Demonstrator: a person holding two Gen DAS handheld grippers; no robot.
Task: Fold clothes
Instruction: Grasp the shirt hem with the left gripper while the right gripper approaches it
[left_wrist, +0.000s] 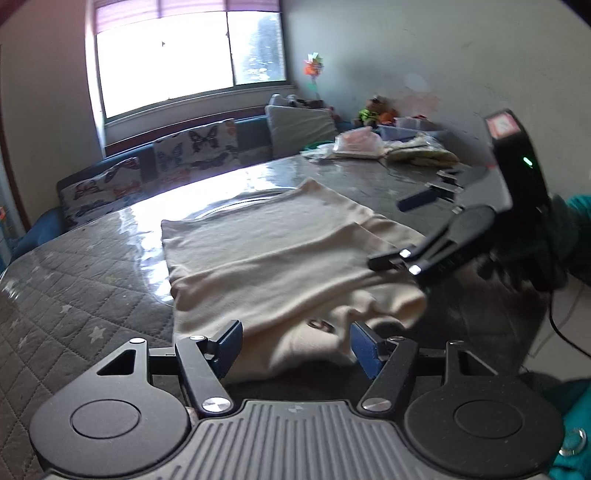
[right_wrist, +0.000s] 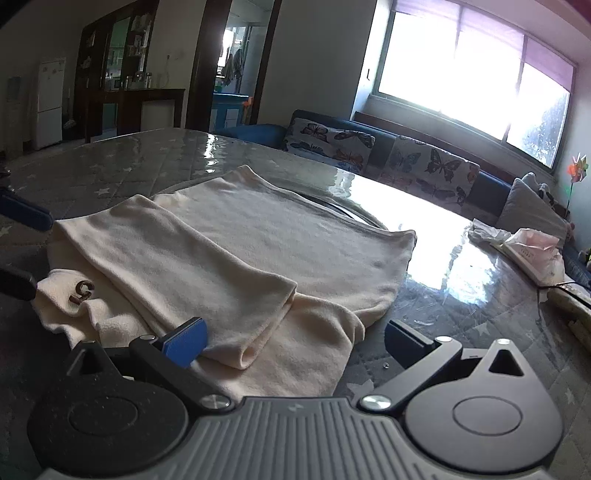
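Note:
A cream garment (left_wrist: 273, 258) lies partly folded on the grey quilted table (left_wrist: 81, 280), with a sleeve folded over its body. A small brown mark shows on its near part (right_wrist: 82, 291). My left gripper (left_wrist: 297, 345) is open, its blue pads either side of the garment's near edge. My right gripper (right_wrist: 295, 341) is open over the garment's near corner (right_wrist: 258, 295). The right gripper also shows in the left wrist view (left_wrist: 402, 232), open, at the garment's right side. The left gripper's fingers (right_wrist: 26, 214) show at the left edge of the right wrist view.
The table is covered with shiny clear plastic (right_wrist: 424, 229). Bags and loose items (left_wrist: 369, 144) sit at its far end, also in the right wrist view (right_wrist: 528, 251). A butterfly-print sofa (left_wrist: 177, 155) stands under the window. A cable (left_wrist: 565, 332) hangs at right.

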